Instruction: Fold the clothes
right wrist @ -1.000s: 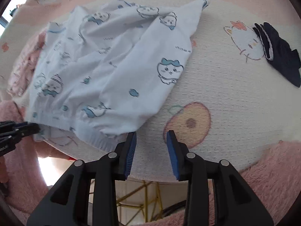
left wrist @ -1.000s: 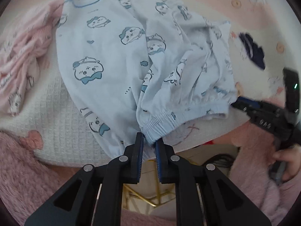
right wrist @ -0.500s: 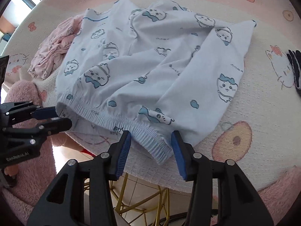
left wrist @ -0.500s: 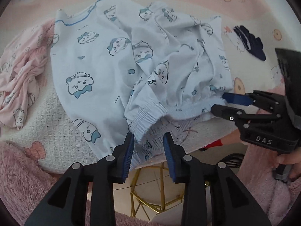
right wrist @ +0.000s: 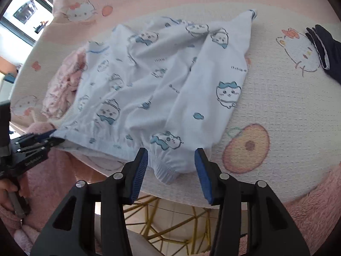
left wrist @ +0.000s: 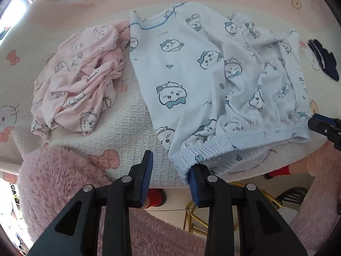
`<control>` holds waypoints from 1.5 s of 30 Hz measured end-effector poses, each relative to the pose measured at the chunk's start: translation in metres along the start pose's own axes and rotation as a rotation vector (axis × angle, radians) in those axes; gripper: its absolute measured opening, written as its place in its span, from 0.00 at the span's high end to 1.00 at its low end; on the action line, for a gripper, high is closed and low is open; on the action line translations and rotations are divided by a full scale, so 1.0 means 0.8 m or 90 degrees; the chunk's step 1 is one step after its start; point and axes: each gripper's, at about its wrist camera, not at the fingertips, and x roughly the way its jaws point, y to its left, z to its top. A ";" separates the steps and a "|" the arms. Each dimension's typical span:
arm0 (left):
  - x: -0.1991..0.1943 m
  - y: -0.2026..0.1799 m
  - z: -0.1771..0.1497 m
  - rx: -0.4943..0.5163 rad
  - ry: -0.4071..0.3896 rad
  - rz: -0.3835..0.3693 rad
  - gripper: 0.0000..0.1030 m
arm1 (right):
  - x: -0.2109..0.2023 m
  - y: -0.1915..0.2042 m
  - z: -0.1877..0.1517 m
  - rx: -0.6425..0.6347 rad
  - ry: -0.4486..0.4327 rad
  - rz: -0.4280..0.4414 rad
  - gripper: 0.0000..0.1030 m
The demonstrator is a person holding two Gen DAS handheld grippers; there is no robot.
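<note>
We hold both grippers, left [left wrist: 170, 173] and right [right wrist: 171, 167], jaws released at the hem of the blue pyjama top [left wrist: 215, 85]; it lies rumpled, unfolded, on the desk [left wrist: 127, 128].

Lying spread on the cat-print cloth [left wrist: 132, 132] covering the bench: blue-printed white garment [left wrist: 191, 81]. Sitting crumpled just beside it, pink garment [left wrist: 83, 85]; resting well apart, dark item [right wrist: 326, 49].

blue pyjama top [left wrist: 191, 81] | rumpled, flat | pink garment [left wrist: 78, 81] beside
</note>
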 end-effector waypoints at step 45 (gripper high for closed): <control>0.079 0.018 -0.019 -0.217 0.149 -0.202 0.63 | 0.049 0.008 -0.014 0.037 0.096 0.008 0.28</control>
